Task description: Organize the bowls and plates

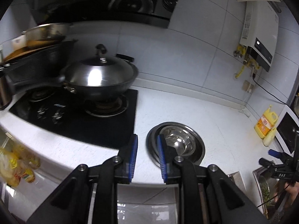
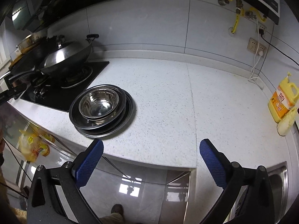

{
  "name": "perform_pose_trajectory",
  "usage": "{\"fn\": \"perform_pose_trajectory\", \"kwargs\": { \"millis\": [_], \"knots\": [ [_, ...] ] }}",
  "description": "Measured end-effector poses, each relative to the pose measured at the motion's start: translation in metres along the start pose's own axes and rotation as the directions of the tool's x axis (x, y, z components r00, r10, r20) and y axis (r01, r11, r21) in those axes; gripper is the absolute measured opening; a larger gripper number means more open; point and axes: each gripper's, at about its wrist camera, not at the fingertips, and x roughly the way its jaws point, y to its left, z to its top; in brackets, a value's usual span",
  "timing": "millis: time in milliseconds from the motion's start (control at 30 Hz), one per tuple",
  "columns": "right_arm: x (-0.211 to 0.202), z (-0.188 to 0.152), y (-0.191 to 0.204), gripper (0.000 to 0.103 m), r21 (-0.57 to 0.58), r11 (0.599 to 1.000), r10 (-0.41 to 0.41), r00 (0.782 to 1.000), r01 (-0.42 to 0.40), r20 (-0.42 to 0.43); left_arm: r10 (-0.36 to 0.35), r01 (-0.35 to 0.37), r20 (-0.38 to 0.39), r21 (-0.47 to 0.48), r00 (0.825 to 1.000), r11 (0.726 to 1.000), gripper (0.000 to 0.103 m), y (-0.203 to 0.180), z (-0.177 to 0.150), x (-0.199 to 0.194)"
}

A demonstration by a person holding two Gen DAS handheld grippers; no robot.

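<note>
A stack of steel plates [image 2: 129, 105] lies on the white counter beside the hob, with steel bowls [image 2: 98, 103] nested on top. In the left wrist view the same stack [image 1: 198, 141] sits just beyond and right of my left gripper [image 1: 147, 136]. Its blue pads stand a narrow gap apart with only counter showing between them, and the right finger hides part of the stack. My right gripper [image 2: 151, 141] hangs over the counter's front edge, to the right of the stack and nearer than it. Its jaws are spread wide with nothing in them.
A lidded wok [image 1: 101, 76] stands on the black gas hob [image 1: 112, 127] left of the stack, with darker pans behind it. A yellow bottle [image 2: 283, 100] stands at the far right of the counter. A steel sink [image 2: 278, 183] is at the lower right. A water heater [image 1: 259, 43] hangs on the tiled wall.
</note>
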Motion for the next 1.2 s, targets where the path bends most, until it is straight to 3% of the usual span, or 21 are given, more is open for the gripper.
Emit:
{"fn": "perform_pose_trajectory", "kwargs": {
  "millis": [300, 433, 533, 767, 933, 1200],
  "knots": [
    [-0.034, -0.026, -0.037, 0.101, 0.038, 0.999, -0.008, 0.999, 0.006, 0.05, 0.074, -0.075, 0.03, 0.024, 0.997, 0.997, 0.02, -0.022, -0.029, -0.07],
    [-0.053, -0.033, -0.051, 0.101, 0.088, 0.996, -0.028, 0.997, 0.021, 0.076, 0.041, -0.043, 0.035, 0.039, 0.999, 0.998, 0.022, -0.03, -0.029, -0.081],
    [-0.064, -0.036, -0.06, 0.101, 0.124, 0.991, -0.06, 0.994, 0.048, 0.089, 0.001, -0.002, 0.027, 0.04, 1.0, 0.999, 0.033, -0.034, -0.03, -0.082],
    [-0.079, -0.044, -0.063, 0.101, 0.153, 0.983, -0.11, 0.991, 0.096, 0.082, -0.067, 0.068, -0.018, 0.056, 0.998, 0.996, 0.04, -0.035, -0.033, -0.073],
    [-0.088, -0.043, -0.061, 0.101, 0.148, 0.982, -0.132, 0.985, 0.114, 0.114, -0.091, 0.094, -0.038, 0.084, 0.995, 0.992, 0.06, -0.044, -0.038, -0.073],
    [-0.095, -0.039, -0.071, 0.101, 0.143, 0.983, -0.14, 0.979, 0.119, 0.145, -0.128, 0.133, -0.055, 0.11, 0.99, 0.985, 0.061, -0.069, -0.045, -0.071]
  ]
}}
